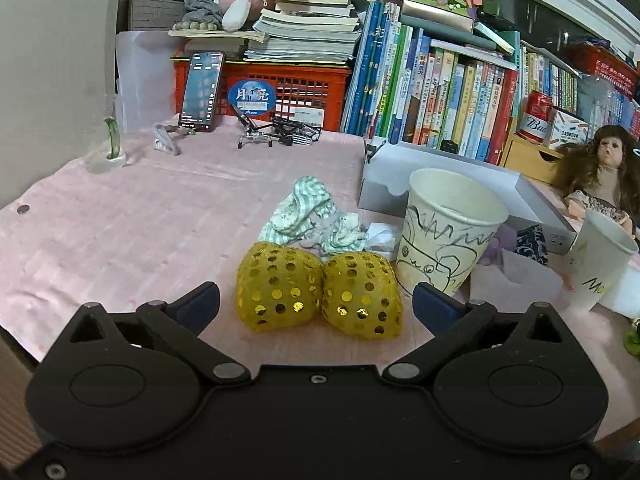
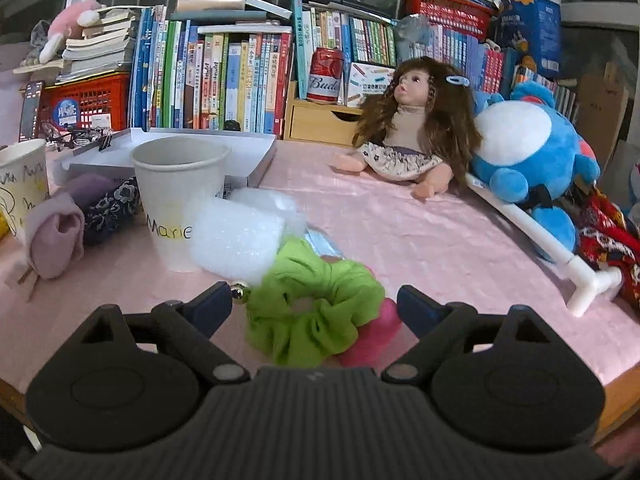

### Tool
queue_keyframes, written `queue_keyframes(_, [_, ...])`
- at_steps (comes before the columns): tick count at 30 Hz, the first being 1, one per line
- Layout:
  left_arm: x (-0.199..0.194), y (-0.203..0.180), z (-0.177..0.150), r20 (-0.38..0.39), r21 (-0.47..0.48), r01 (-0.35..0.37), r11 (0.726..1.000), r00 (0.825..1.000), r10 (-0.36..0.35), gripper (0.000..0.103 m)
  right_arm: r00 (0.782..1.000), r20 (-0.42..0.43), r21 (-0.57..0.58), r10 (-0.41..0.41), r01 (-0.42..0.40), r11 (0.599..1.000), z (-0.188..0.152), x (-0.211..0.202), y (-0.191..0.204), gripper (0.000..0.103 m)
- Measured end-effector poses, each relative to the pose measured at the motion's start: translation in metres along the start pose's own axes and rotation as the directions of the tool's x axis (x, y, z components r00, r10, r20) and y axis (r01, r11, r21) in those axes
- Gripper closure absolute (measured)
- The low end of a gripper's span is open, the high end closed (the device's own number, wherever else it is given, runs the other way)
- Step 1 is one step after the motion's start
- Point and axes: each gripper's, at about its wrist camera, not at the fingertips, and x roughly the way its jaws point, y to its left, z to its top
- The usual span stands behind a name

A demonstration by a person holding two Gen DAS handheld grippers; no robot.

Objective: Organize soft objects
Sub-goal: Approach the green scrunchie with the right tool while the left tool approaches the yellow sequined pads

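Left gripper [image 1: 316,304] gapes wide by my two gold balls [image 1: 316,290]; only my wide-apart right gripper [image 2: 314,304] sees the green scrunchie [image 2: 312,304].

We see the right gripper [image 2: 314,304] with jaws spread wide around a lime-green scrunchie [image 2: 316,308] on the pink tablecloth [image 2: 420,240], beside a paper cup [image 2: 178,200] lettered "Marie".

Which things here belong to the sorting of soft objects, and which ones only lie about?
For the job:
- yellow sequined pair
- striped socks
- green scrunchie
- lilac sock roll
- drawn-on paper cup
- cup marked "Marie"

Lying about:
- phone
- books
- beer can
- doll
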Motion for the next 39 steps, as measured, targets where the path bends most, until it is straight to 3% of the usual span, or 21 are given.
queue_keyframes(13, [0.027,-0.026,-0.017,0.009,0.14,-0.076,0.987,0.997,0.076,0.0,1.0,-0.007,-0.051,-0.02,0.019,0.998,-0.002,0.023,0.003,0.002])
queue_keyframes(24, [0.037,-0.025,-0.016,0.01,0.105,-0.069,0.992,0.998,0.068,0.0,0.998,-0.04,-0.036,-0.038,0.036,0.999,-0.012,0.035,-0.003,0.0])
queue_keyframes(33, [0.021,-0.01,-0.003,0.031,0.021,-0.037,0.999,0.999,0.036,0.0,0.999,-0.043,-0.032,-0.004,0.002,0.999,-0.01,0.027,-0.008,0.0])
queue_keyframes(39, [0.042,-0.007,-0.002,-0.027,-0.022,-0.037,0.999,0.999,0.036,0.0,0.998,-0.057,-0.014,-0.006,0.005,1.0,-0.012,0.033,-0.008,0.0])
